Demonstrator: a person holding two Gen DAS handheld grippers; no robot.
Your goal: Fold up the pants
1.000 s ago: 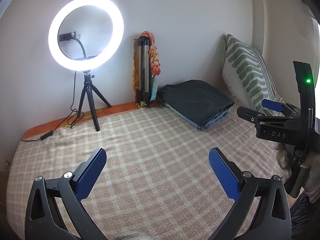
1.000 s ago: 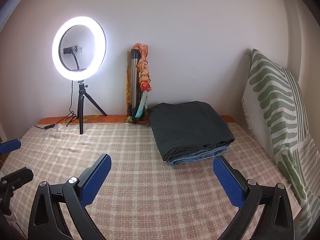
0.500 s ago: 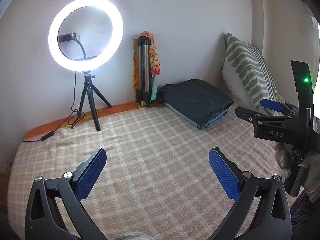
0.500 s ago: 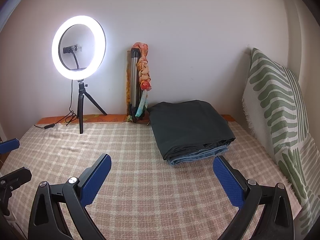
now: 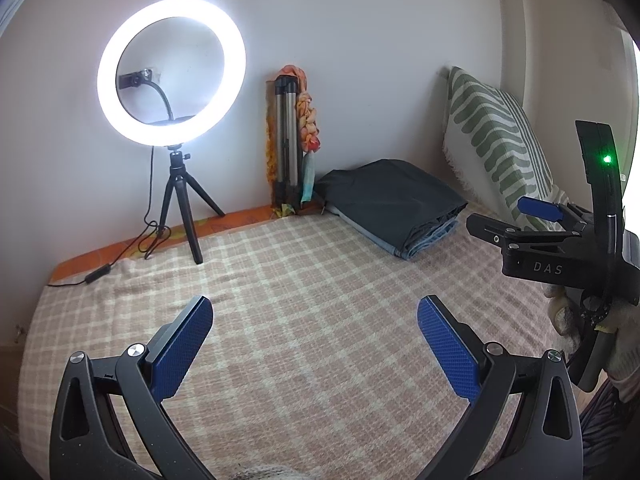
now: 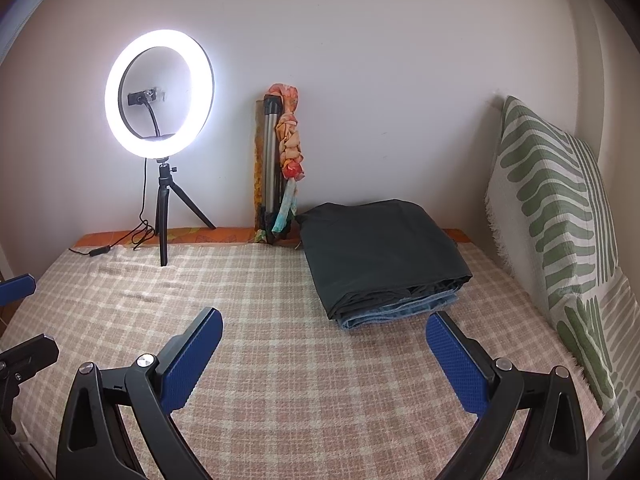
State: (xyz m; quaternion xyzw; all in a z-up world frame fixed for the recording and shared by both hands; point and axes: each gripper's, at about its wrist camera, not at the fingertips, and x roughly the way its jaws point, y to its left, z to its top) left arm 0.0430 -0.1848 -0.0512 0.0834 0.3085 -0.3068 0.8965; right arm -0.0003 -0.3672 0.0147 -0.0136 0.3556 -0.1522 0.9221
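Observation:
A stack of folded clothes, dark grey pants on top of blue jeans, lies at the back right of the checked bedspread; it also shows in the left wrist view. My left gripper is open and empty above the bedspread. My right gripper is open and empty, just in front of the stack. The right gripper's body shows at the right of the left wrist view.
A lit ring light on a tripod stands at the back left, its cable on the bed. A folded tripod with a cloth leans on the wall. A green-striped pillow stands along the right.
Almost nothing changed. Both grippers stayed open and drifted only slightly; the stack of clothes has not moved.

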